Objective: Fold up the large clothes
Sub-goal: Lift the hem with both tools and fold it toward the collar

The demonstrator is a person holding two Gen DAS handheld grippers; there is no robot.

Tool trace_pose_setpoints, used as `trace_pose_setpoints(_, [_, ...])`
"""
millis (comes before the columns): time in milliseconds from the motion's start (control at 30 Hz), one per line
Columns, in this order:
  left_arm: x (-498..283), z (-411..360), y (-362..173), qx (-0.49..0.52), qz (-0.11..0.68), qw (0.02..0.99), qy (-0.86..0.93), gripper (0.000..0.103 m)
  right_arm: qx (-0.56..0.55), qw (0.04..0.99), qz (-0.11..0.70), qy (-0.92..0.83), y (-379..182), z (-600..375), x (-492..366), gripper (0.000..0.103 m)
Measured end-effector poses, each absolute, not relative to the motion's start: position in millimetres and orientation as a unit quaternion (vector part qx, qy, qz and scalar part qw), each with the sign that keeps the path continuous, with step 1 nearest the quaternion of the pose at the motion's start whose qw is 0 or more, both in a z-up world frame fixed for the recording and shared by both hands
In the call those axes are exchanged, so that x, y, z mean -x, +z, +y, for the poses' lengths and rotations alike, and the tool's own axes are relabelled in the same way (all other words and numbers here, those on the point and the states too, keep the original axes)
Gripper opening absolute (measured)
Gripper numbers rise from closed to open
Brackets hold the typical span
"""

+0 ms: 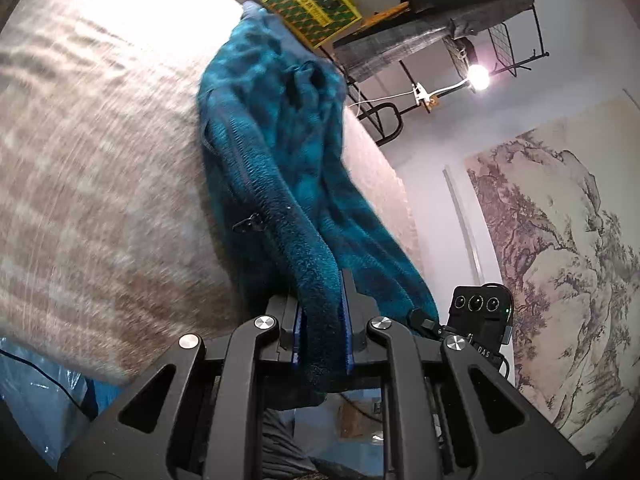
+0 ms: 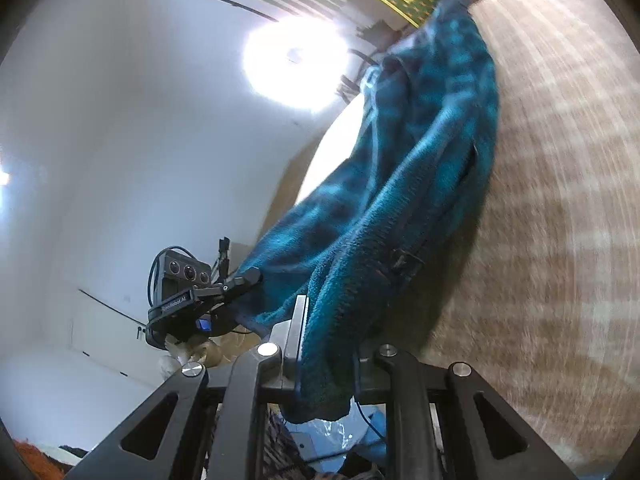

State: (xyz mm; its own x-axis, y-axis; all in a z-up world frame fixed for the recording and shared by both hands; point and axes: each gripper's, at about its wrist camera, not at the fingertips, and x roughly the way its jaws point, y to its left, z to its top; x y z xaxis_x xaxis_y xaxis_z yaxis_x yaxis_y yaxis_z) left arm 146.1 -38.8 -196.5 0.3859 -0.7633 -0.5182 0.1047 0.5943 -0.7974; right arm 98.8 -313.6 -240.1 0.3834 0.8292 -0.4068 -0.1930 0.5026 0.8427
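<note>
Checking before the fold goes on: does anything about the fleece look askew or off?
The teal fleece is bunched into a twisted rope instead of spread flat on the beige cover. The left gripper and right gripper each pinch a thick wad.

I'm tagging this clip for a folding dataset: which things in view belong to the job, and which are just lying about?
Part of the job:
- teal fleece zip-up garment
- left gripper, shut on it
- right gripper, shut on it
- beige striped woven surface beneath it

Just lying about:
- yellow-bordered green patterned box
- black metal rack
- clip-on lamp
- landscape ink painting
</note>
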Motion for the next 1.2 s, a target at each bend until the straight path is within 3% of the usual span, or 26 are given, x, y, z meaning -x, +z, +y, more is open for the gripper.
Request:
trace_pose_setpoints(400, [-197, -64, -132, 0.356, 0.445, 0.768, -0.292, 0.013, -0.366, 0.772, 0.38, 0.355, -177, -324, -142, 0.015])
trace_pose_setpoints(667, [-271, -65, -102, 0.369, 0.42, 0.77, -0.306, 0.012, -0.387, 0.788, 0.346, 0.33, -151, -336, -199, 0.014])
trace_pose_setpoints(967, [-389, -79, -99, 0.365, 0.416, 0.771, -0.316, 0.012, -0.376, 0.814, 0.339, 0.286, -139, -342, -303, 0.014])
trace_pose_setpoints(1200, [-479, -84, -126, 0.359, 0.425, 0.775, -0.301, 0.012, -0.384, 0.817, 0.352, 0.248, -154, -355, -396, 0.014])
